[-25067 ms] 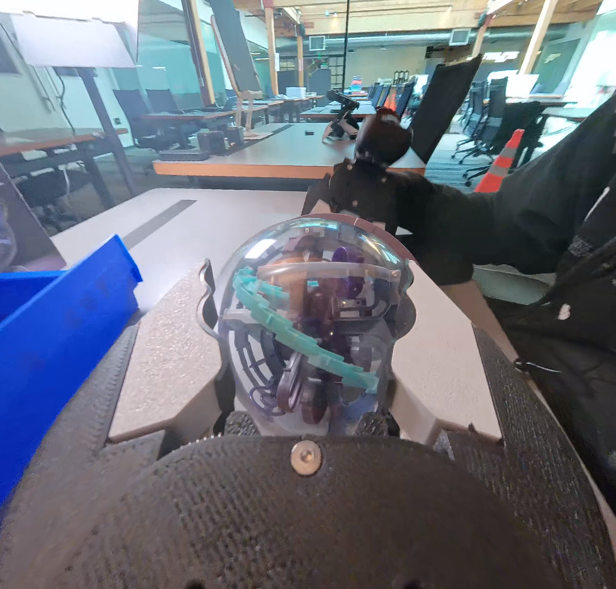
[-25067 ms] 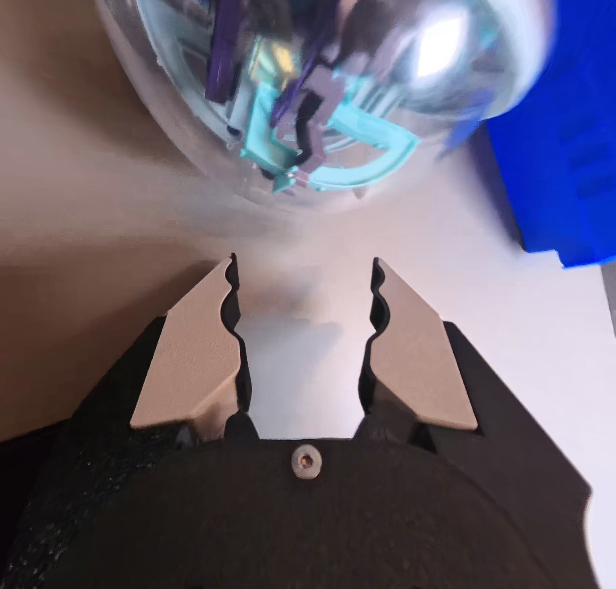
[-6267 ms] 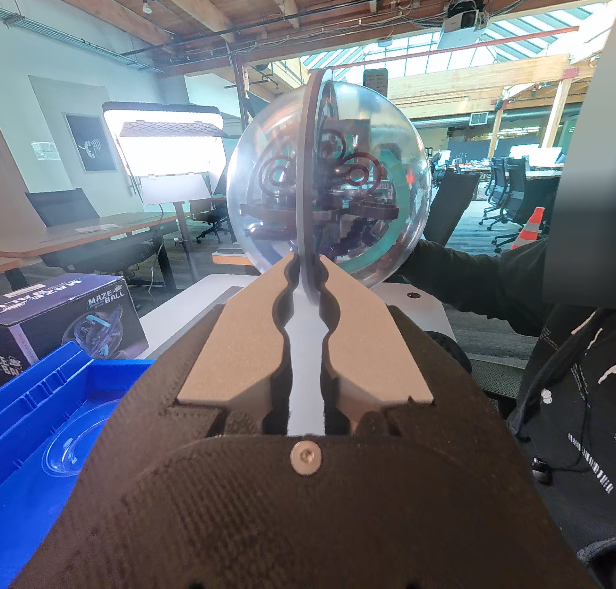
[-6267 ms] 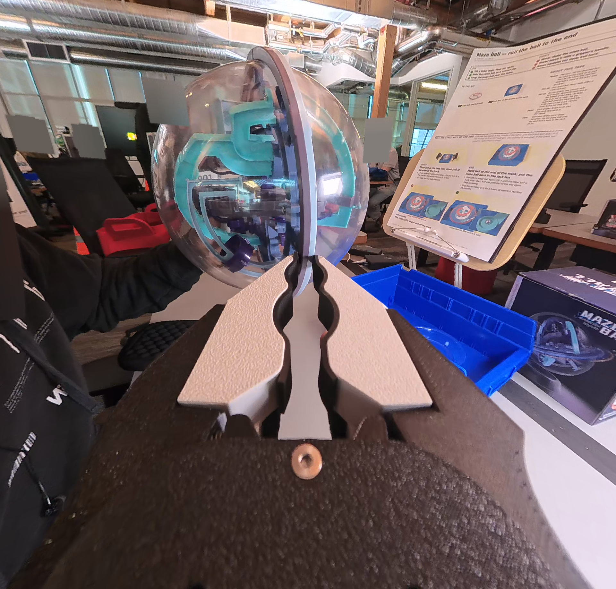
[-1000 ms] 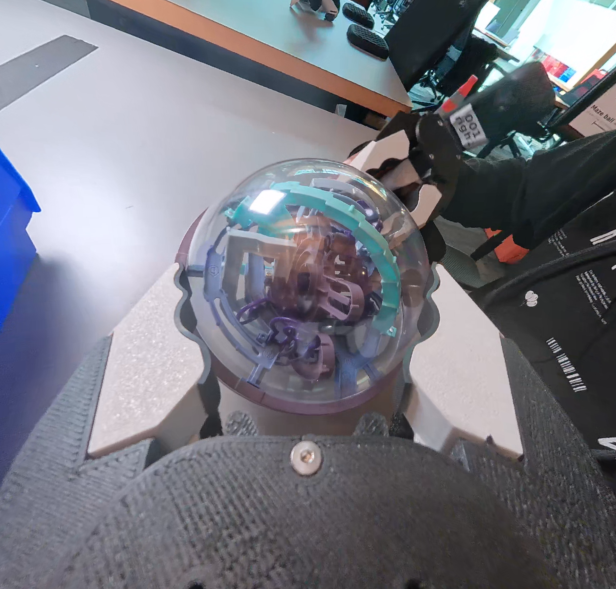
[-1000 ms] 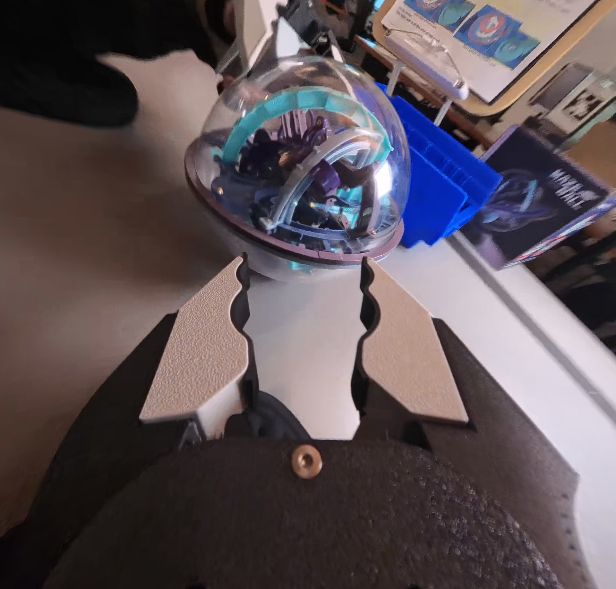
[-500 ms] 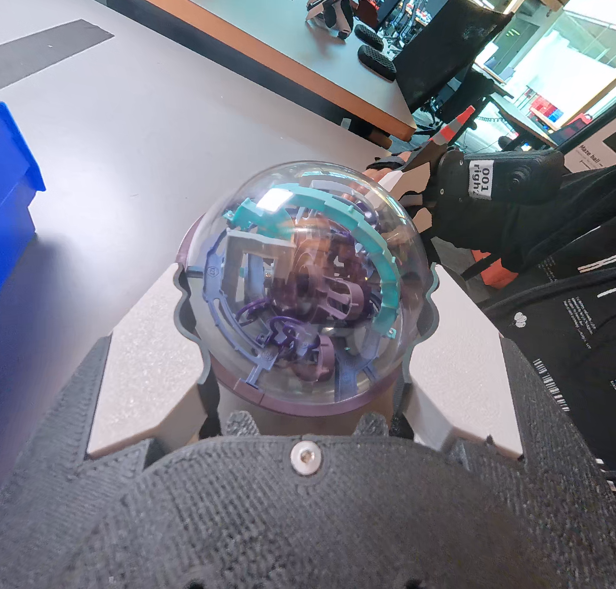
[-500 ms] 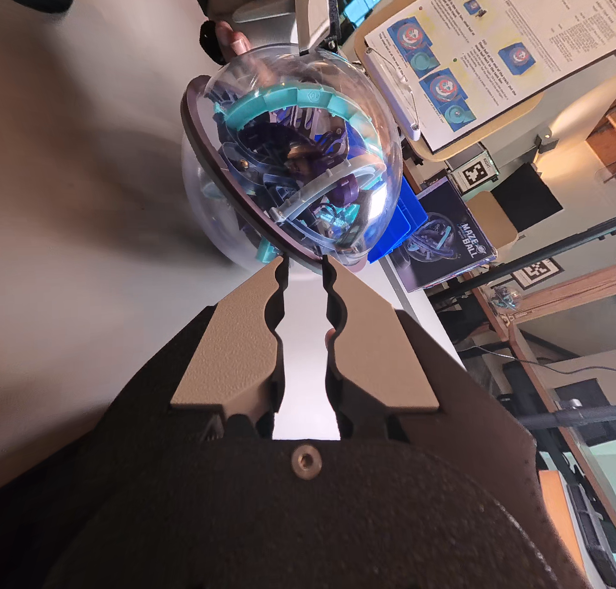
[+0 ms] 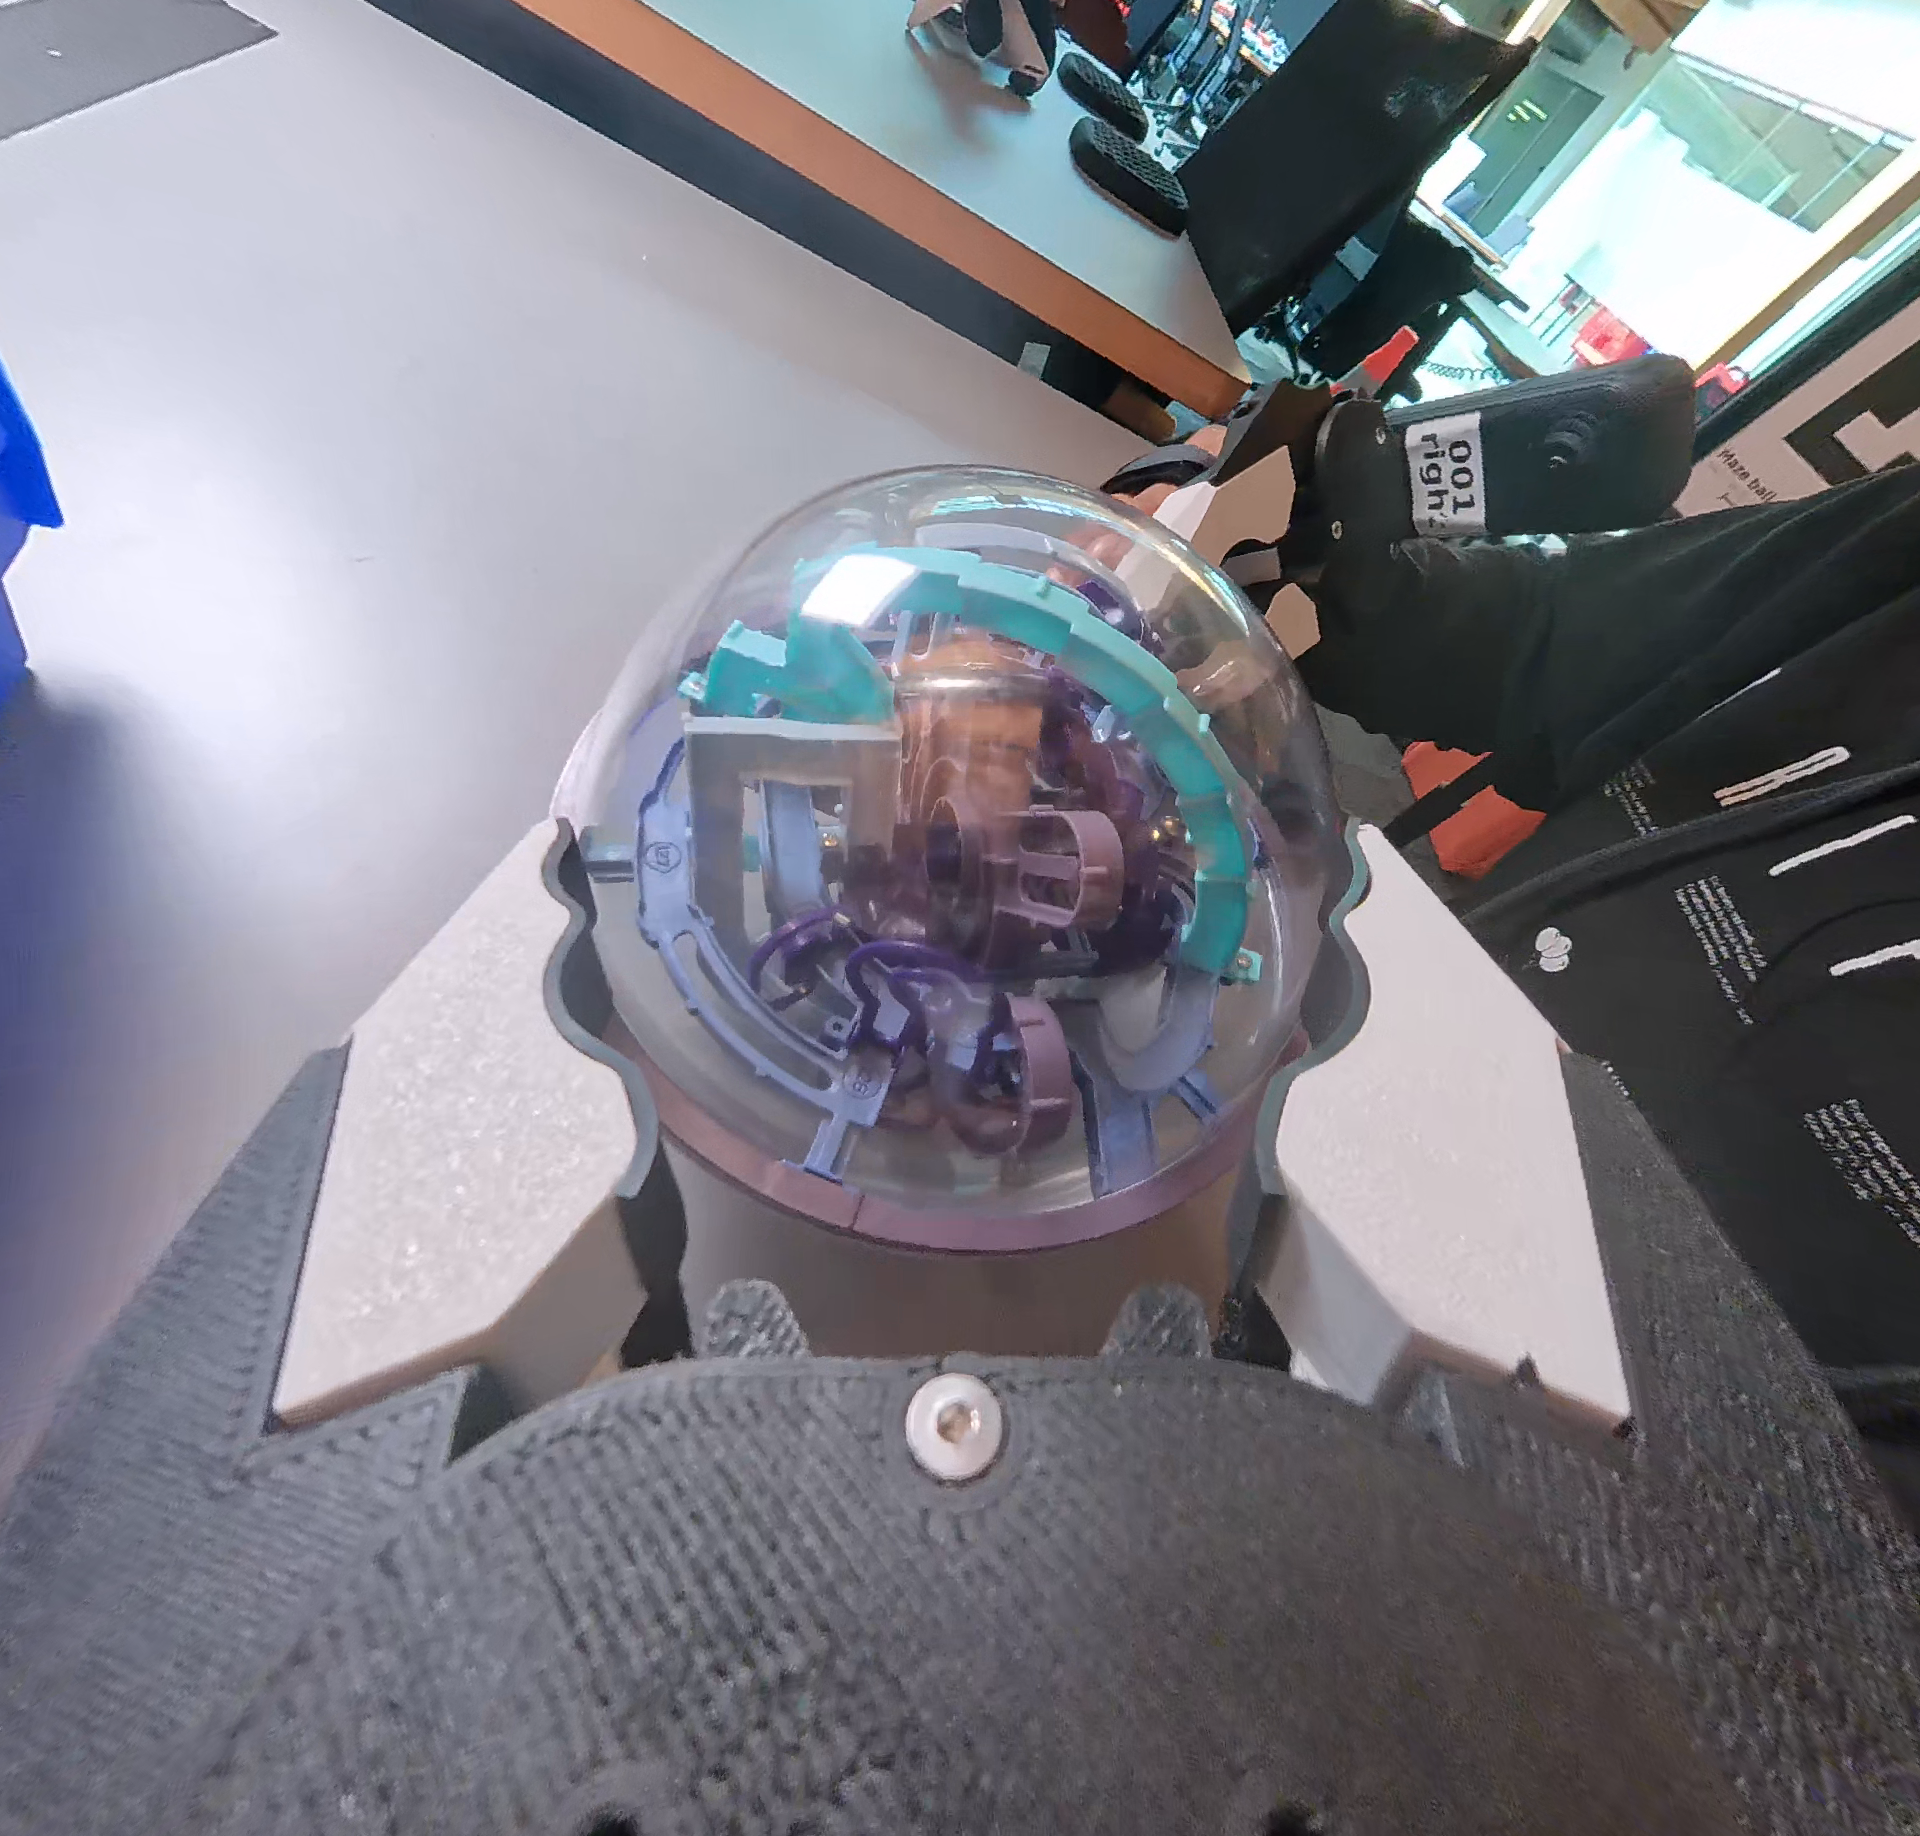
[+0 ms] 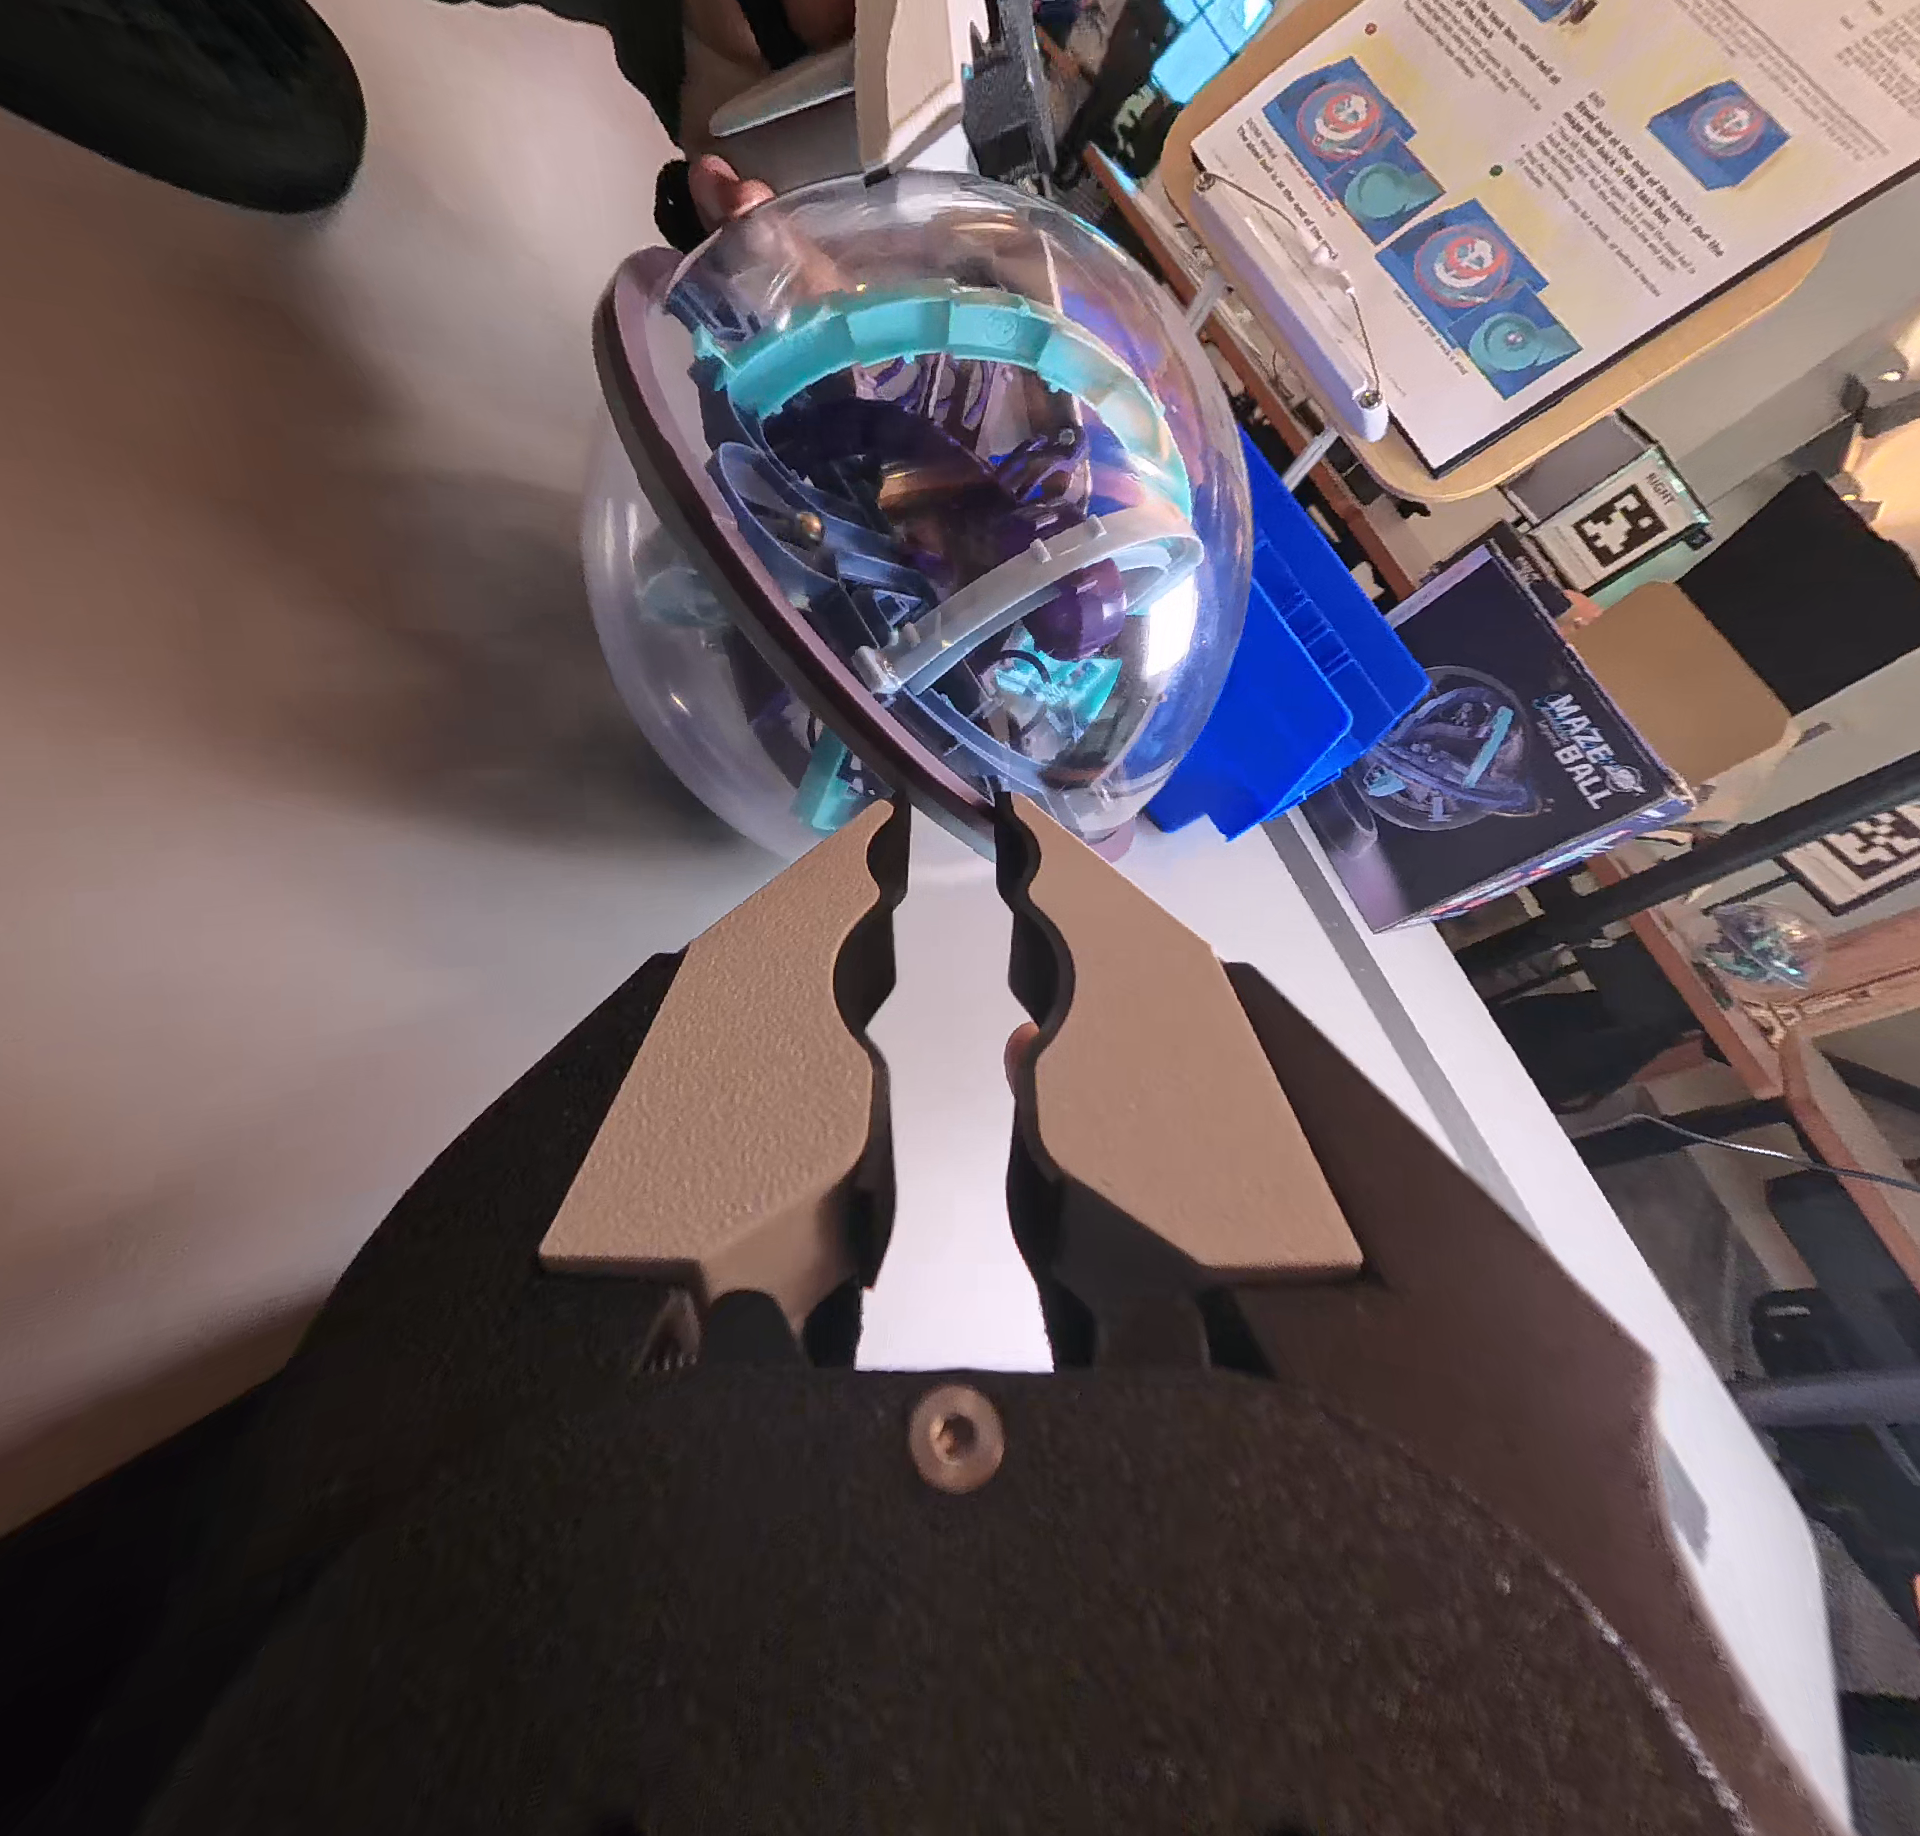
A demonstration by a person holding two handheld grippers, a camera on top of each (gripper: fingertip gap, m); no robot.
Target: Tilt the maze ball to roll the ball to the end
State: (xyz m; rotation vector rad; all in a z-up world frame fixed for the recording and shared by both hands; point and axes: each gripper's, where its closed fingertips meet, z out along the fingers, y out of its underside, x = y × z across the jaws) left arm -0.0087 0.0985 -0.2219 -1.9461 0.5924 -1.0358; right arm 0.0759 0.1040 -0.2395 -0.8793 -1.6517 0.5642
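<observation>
Office bkgd, grey table (image 9: 312, 352) w/ more desks far off. Left wrist view: left gripper (image 9: 951, 882) was spread wide, cradling the maze ball (image 9: 935, 851) between both pads, which pressed its clear shell near the dark rim; probably a broad hold so the sphere could be tipped w/o slipping. Right gripper (image 9: 1195, 550) sat at the ball's far right side. Right wrist view: right gripper (image 10: 948, 820) was nearly closed, tips pinching the maze ball's (image 10: 914, 539) dark rim (image 10: 748, 591), likely as a lever for fine tilt. Ball was held tilted above the table; blue bin (image 10: 1320, 685), box (image 10: 1527, 737) and instruction board (image 10: 1558, 176) lay far right.
</observation>
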